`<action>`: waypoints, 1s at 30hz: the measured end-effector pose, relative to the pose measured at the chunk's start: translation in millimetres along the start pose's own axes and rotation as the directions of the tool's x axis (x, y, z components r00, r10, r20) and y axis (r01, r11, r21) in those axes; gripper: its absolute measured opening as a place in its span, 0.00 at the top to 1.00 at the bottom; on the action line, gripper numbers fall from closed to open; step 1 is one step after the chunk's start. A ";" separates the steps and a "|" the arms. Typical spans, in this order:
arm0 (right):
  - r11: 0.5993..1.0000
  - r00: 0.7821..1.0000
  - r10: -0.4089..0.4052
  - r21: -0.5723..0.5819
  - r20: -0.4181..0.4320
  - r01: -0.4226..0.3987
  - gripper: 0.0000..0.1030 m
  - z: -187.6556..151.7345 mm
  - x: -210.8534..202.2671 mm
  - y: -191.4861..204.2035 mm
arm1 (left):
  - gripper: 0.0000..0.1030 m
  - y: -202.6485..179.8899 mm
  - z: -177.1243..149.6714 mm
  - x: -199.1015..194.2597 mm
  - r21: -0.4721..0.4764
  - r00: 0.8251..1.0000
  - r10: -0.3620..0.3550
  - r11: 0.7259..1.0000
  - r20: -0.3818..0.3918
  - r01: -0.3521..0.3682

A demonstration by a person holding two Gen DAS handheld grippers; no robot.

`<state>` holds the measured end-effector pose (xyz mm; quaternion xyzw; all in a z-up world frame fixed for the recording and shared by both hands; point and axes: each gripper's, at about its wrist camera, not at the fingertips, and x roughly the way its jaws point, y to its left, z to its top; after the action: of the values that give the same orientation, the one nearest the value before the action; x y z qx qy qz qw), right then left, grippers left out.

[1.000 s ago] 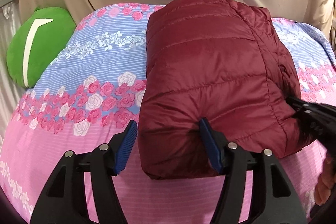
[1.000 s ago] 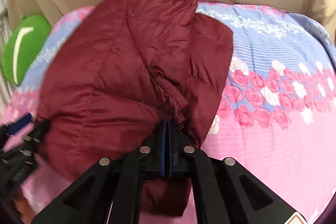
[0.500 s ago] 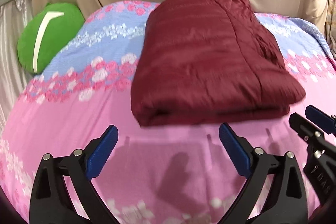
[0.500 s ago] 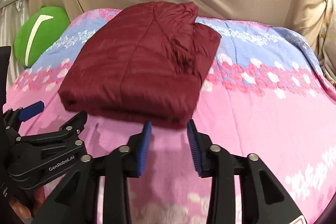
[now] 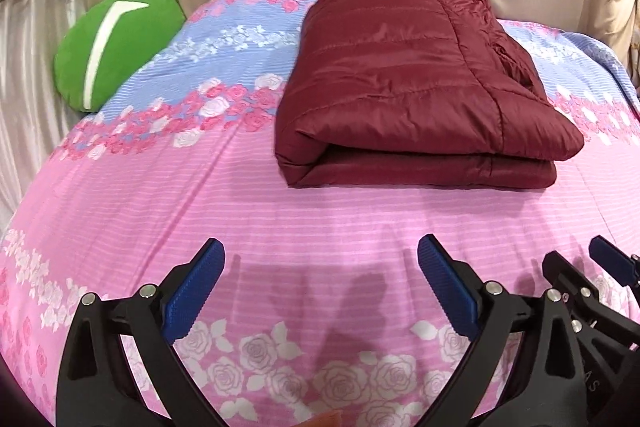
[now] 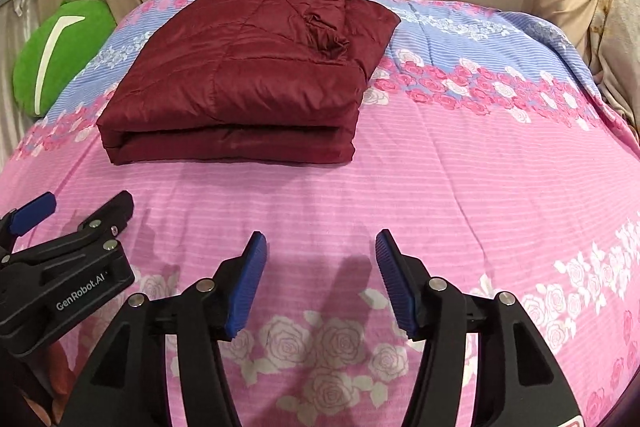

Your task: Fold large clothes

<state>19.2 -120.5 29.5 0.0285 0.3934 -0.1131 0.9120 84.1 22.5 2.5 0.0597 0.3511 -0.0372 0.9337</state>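
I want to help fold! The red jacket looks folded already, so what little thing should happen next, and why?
Probably pull both tools back. The jacket lies folded flat on the bedspread. The left tool is open and empty, and the right tool is opening with nothing between its fingers.

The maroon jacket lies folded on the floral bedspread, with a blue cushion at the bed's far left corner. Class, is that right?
Not quite: the cushion is green with a white stripe, not blue, as the left wrist view shows. The maroon jacket does lie folded on the floral bedspread.
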 end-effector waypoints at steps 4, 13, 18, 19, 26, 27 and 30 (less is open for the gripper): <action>1.000 1.000 -0.011 -0.020 0.018 0.012 0.42 -2.6 -4.1 3.7 | 0.06 0.6 -1.3 -4.2 -0.002 1.000 0.012 1.000 0.019 -0.012; 0.998 0.997 -0.032 -0.046 0.064 0.035 0.39 -4.0 -11.7 8.1 | 0.06 -3.5 -2.2 -6.4 0.021 0.999 0.022 1.000 0.035 -0.023; 0.999 0.997 -0.034 -0.038 0.063 0.036 0.39 -4.2 -11.6 7.0 | 0.06 -4.9 -2.0 -7.3 0.031 0.999 0.020 0.999 0.041 -0.021; 0.999 0.997 -0.034 -0.040 0.063 0.036 0.39 -4.3 -11.7 7.4 | 0.06 -5.6 -2.1 -7.6 0.034 0.999 0.020 0.999 0.043 -0.022; 0.999 0.998 -0.034 -0.038 0.056 0.037 0.39 -4.0 -10.7 7.3 | 0.06 -6.1 -2.4 -7.0 0.034 0.999 0.027 0.999 0.039 -0.029; 0.999 0.998 -0.036 -0.036 0.057 0.038 0.39 -4.0 -10.8 8.3 | 0.06 -5.8 -2.6 -6.8 0.034 0.999 0.027 0.999 0.038 -0.029; 0.999 0.998 -0.035 -0.037 0.056 0.037 0.39 -3.9 -10.7 7.6 | 0.06 -5.9 -3.0 -6.7 0.034 0.999 0.026 0.999 0.036 -0.028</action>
<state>11.0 -110.6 34.3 0.0012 0.3703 -0.1229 0.9208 76.5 17.3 4.2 0.0799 0.3327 -0.0317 0.9391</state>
